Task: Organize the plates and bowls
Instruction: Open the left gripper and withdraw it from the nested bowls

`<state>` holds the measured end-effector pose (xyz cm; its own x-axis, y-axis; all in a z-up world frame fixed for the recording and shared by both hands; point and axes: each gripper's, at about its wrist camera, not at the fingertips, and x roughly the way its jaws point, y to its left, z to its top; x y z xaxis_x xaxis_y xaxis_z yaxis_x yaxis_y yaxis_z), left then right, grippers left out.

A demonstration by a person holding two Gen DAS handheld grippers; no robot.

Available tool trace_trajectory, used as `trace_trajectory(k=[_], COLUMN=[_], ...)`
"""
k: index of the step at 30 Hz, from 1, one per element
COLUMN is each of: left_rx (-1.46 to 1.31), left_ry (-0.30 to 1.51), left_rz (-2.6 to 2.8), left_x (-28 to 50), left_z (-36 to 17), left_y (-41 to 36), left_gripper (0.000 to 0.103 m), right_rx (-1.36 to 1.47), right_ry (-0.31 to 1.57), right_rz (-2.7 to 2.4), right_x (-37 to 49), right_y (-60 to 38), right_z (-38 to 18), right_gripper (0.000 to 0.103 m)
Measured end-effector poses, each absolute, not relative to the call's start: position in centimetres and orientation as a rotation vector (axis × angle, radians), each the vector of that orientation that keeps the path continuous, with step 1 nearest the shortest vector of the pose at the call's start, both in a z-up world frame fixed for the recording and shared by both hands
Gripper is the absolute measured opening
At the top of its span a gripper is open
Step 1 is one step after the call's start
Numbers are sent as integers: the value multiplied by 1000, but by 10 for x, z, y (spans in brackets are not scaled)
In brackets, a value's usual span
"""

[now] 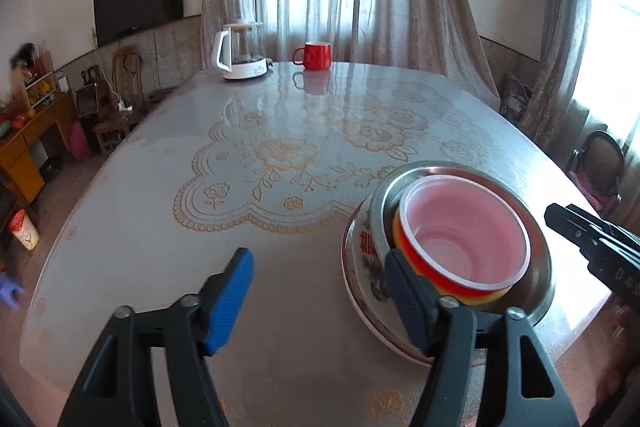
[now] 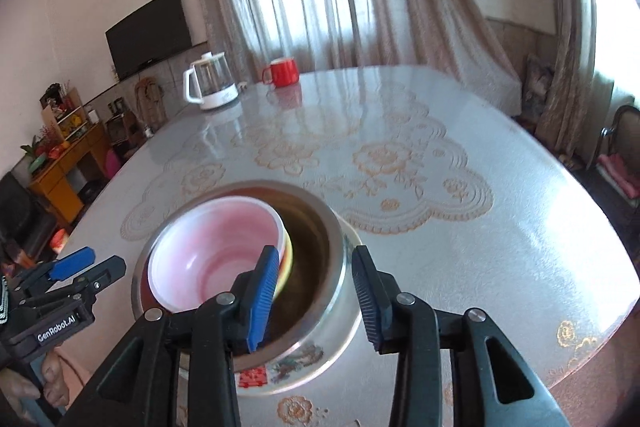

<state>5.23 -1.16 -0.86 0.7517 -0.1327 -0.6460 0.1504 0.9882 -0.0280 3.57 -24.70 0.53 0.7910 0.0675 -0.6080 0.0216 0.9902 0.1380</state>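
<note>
Near the table's front edge stands a stack: a flowered white plate (image 1: 360,291) at the bottom, a steel bowl (image 1: 540,259) on it, and a red and yellow bowl (image 1: 464,239) with a pale pink inside nested in that. My left gripper (image 1: 320,301) is open just left of the stack, its right finger in front of the steel rim, with only table between the pads. In the right wrist view, my right gripper (image 2: 316,301) stands open astride the near wall of the steel bowl (image 2: 316,227), one pad inside, one outside, neither pressing. The pink-lined bowl (image 2: 212,247) leans left; the plate (image 2: 288,375) shows below.
A white kettle (image 1: 240,55) and a red mug (image 1: 314,55) stand at the far edge of the lace-patterned table (image 1: 200,207). A chair (image 1: 600,163) sits off the right side. A person's hand (image 2: 52,379) holds the left gripper (image 2: 80,267).
</note>
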Motion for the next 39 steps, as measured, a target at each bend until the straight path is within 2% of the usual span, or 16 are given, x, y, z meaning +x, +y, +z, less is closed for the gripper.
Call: trace_trajectory(k=[2,9,12,39], left_rx=[39,60,55,55], left_ry=[681,639,639,645], left_rz=[-158,-147,-140,-130], left_x=[49,44,45,47], left_z=[-7,-1,0,-2], left_y=[-15,-19,-19,-16], left_gripper=[77,99,102,103], right_rx=[135,99,94,87], right_ry=[627,612,613,625], right_rz=[4,-11,-21,-13], right_x=[33,31,31,33], right_y=[-236,-213,-214,-210], right_z=[7,5,4,3], right_gripper=[41,41,41,41])
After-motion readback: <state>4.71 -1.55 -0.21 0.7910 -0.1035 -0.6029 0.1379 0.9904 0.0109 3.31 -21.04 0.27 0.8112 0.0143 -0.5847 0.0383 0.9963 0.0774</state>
